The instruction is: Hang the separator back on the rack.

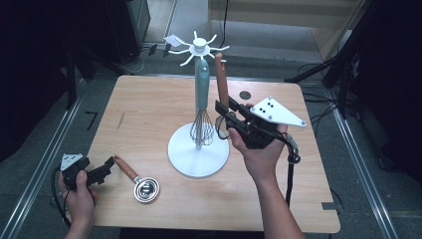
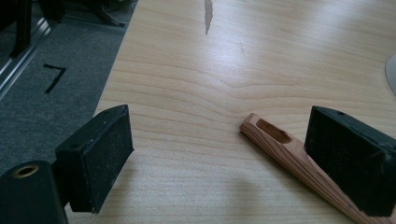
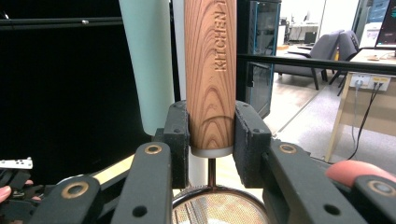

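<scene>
A white utensil stand [image 1: 198, 157] rises at the table's middle, and a whisk [image 1: 202, 89] with a pale teal handle [image 3: 147, 65] hangs from its top hooks. Just right of it, my right gripper [image 1: 224, 110] [image 3: 211, 126] is shut on the lower end of a wooden handle [image 1: 221, 79] [image 3: 210, 70] held upright; a mesh strainer head [image 3: 217, 207] hangs below the pads. At the front left, my left gripper [image 1: 107, 167] [image 2: 219, 135] stands open low over the table. The wooden handle [image 2: 280, 144] of a small metal scoop [image 1: 144, 188] lies between its jaws, close to the right pad.
The wooden table [image 1: 149, 114] ends close to the left gripper, with grey floor and a metal rail [image 1: 45, 164] beyond. A dark round mark [image 1: 244, 94] sits at the back right. Cables and stand legs lie on the floor behind the table.
</scene>
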The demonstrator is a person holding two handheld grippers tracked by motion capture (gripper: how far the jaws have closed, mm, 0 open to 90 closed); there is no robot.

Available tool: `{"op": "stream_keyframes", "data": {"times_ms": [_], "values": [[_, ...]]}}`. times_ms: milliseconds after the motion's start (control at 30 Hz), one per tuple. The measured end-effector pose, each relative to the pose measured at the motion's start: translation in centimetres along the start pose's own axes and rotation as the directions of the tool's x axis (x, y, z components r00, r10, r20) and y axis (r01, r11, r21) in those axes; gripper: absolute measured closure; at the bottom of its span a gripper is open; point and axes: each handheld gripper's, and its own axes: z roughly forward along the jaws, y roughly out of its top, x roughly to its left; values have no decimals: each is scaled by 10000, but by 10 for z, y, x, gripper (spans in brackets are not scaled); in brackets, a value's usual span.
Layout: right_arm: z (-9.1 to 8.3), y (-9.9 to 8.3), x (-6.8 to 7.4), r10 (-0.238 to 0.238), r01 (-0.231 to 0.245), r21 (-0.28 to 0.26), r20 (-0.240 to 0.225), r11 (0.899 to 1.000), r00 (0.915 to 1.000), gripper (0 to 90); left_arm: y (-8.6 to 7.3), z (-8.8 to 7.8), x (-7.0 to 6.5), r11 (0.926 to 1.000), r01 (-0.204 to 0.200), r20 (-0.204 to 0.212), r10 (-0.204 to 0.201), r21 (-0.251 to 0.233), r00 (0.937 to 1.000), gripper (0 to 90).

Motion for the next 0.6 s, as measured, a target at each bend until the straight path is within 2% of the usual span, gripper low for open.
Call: {"op": "stream_keyframes", "data": {"times_ms": [100,267,333,600], "values": [[1,-1,0,-94,94,74,77,9999,9999,713,0,0,0,10000,-2,-1,2,1,10000,80],[3,-2,-3,-8,10,86,-211,10000,9998,708,0,0,0,10000,-4,-6,4,-6,10000,80],[3,-2,-3,-12,14,127,-165,9999,9999,704,0,0,0,10000,-6,-8,6,-13,10000,80],[2,-1,-6,130,-127,102,-277,9999,9995,642,0,0,0,10000,-1,-10,1,-2,10000,80]]}}
